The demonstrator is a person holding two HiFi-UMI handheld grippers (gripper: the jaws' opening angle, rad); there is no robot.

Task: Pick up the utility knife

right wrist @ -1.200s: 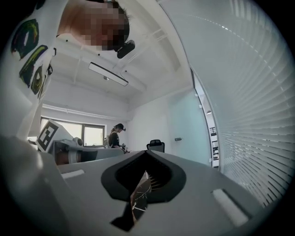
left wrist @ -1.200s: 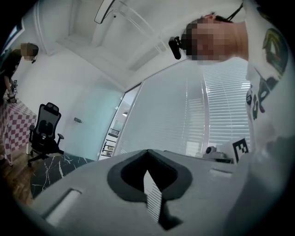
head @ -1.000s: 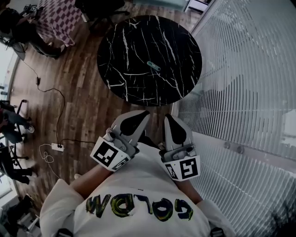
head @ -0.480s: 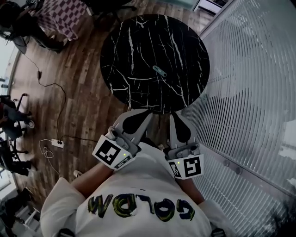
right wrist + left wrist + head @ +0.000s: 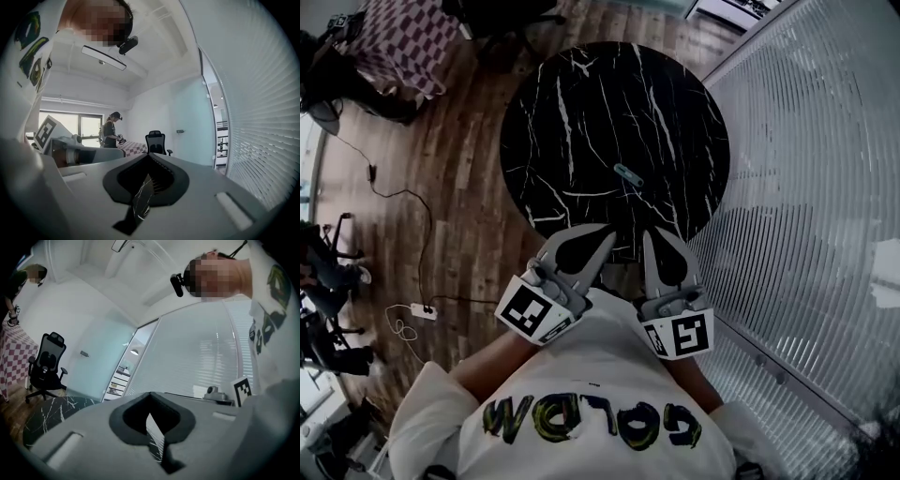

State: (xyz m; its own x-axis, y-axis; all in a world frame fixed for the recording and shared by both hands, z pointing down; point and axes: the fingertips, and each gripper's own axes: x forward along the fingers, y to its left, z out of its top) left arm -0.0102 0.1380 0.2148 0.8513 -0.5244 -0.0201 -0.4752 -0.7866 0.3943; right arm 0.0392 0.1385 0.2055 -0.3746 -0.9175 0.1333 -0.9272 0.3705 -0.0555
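The utility knife [image 5: 628,175], a small pale green-grey bar, lies on the round black marble table [image 5: 581,103], right of its middle and towards the near edge. Both grippers are held close to the person's chest and point at the table's near rim. My left gripper [image 5: 602,234] is shut and empty, its tips just over the rim. My right gripper [image 5: 654,234] is shut and empty too, right beside it. The knife lies beyond both sets of tips, untouched. In the left gripper view the closed jaws of the left gripper [image 5: 150,394] fill the lower half, and the right gripper [image 5: 149,155] does the same in its own view.
A glass wall with blinds [image 5: 806,187] runs along the right, close to the table. On the wooden floor at the left lie a power strip and cable [image 5: 422,309]. A checkered table [image 5: 403,37] and an office chair [image 5: 47,366] stand further off. Another person [image 5: 111,131] stands by the window.
The table and knife have come nearer in the head view. Both grippers now reach the table's near rim; a second ago they hung over bare floor. Their jaws stayed shut.
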